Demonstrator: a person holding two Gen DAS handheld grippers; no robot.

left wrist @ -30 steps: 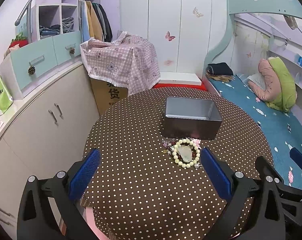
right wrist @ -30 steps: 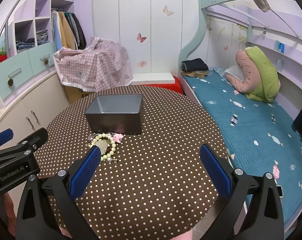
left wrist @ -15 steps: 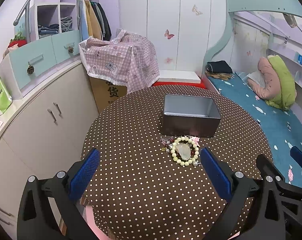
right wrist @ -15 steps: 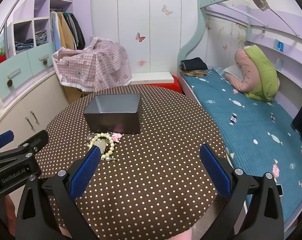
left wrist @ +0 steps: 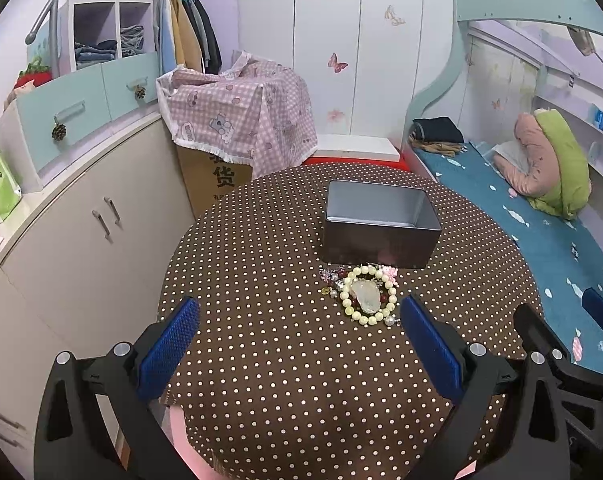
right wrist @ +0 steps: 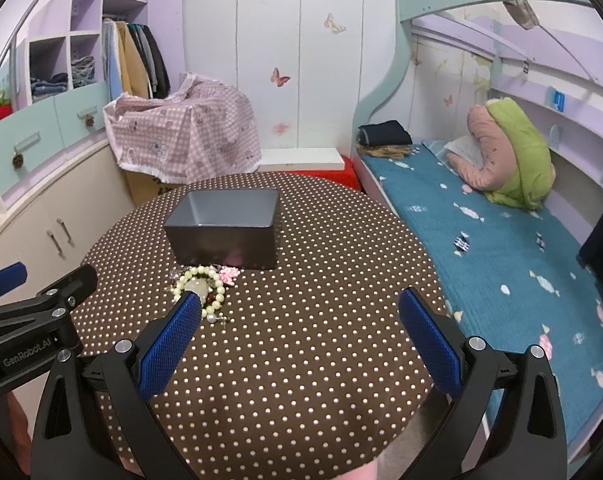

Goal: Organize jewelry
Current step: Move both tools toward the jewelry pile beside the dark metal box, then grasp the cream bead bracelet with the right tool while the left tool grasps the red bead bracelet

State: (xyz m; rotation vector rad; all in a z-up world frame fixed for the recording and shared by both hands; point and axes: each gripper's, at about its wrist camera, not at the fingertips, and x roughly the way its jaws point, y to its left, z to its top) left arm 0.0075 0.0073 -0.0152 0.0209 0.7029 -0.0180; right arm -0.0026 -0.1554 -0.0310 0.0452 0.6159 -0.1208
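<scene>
On polka-dot tablecloth (left wrist: 285,360) | cream bead bracelet (left wrist: 367,296) piled just in front of grey tin box (left wrist: 379,228) | left gripper (left wrist: 299,340) and right gripper (right wrist: 299,338) both spread wide, gripped nothing

white butterfly-stickered wall (left wrist: 325,40), teal-mattress bunk bed (right wrist: 481,232), beige cabinets (left wrist: 81,232), perhaps wardrobe.

Bare tablecloth (left wrist: 285,360) before jewelry (left wrist: 363,294), tin (left wrist: 377,232) (open-topped) close behind

Pink checked cloth (left wrist: 237,120) drapes a cardboard box (left wrist: 213,178).
</scene>
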